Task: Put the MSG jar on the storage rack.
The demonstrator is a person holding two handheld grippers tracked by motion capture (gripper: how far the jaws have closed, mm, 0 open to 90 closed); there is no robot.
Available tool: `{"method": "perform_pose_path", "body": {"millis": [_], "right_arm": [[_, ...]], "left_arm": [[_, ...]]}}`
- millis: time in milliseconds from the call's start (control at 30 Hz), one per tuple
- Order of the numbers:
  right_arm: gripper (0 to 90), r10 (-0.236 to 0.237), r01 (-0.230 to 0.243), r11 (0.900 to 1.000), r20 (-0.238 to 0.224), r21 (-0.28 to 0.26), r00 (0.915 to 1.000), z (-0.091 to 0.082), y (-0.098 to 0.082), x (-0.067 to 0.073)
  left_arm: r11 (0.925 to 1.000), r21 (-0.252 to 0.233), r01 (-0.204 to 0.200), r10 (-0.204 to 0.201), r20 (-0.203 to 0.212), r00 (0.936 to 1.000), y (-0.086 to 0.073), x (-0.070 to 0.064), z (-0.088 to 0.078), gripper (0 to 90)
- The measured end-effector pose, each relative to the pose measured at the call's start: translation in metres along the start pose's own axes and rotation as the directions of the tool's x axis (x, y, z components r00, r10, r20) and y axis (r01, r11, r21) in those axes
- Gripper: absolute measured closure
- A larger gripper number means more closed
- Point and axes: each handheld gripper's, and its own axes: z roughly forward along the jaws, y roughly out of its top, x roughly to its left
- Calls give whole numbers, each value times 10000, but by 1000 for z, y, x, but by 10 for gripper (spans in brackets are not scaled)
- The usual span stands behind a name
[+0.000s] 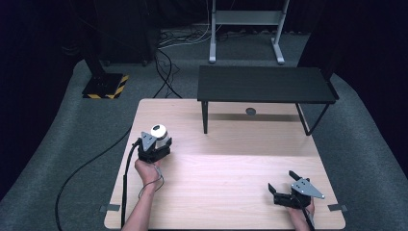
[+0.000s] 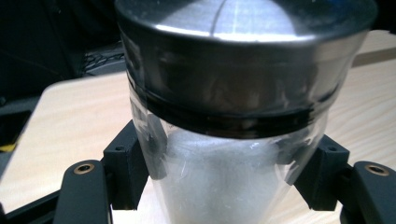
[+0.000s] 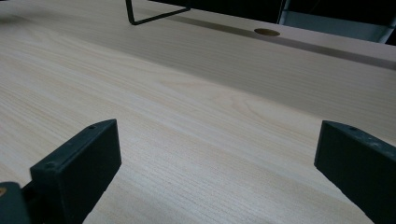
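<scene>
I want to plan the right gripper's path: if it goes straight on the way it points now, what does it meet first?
Probably nothing soon: the right gripper, jaws open, points over bare table. Farther along that line stands the black shelf's leg, though depth is hard to judge.

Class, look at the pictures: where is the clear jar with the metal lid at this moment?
In the high view the jar sits at the table's left side, clamped between the left gripper's jaws, left of the black shelf.

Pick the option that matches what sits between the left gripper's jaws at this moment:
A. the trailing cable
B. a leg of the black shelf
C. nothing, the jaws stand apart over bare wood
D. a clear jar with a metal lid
D. In the left gripper view the left gripper has both black jaws pressed against the sides of the clear jar, under its metal lid.
</scene>
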Motion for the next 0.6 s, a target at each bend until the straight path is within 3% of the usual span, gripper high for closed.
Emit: {"method": "perform_pose_path", "body": {"millis": [167, 333, 600], "right_arm": [[0, -9, 9, 10000, -42, -25, 10000, 0, 0, -1], [0, -12, 12, 10000, -57, -26, 10000, 0, -1, -1], [0, -6, 6, 10000, -75, -39, 10000, -1, -1, -1]], "left_arm": [[9987, -310, -414, 426, 376, 9984, 30, -5, -3, 306], [9981, -443, -429, 463, 770, 9960, 62, -12, -1, 306], [9931, -914, -733, 842, 1217, 9890, 109, -29, 11, 306]]}}
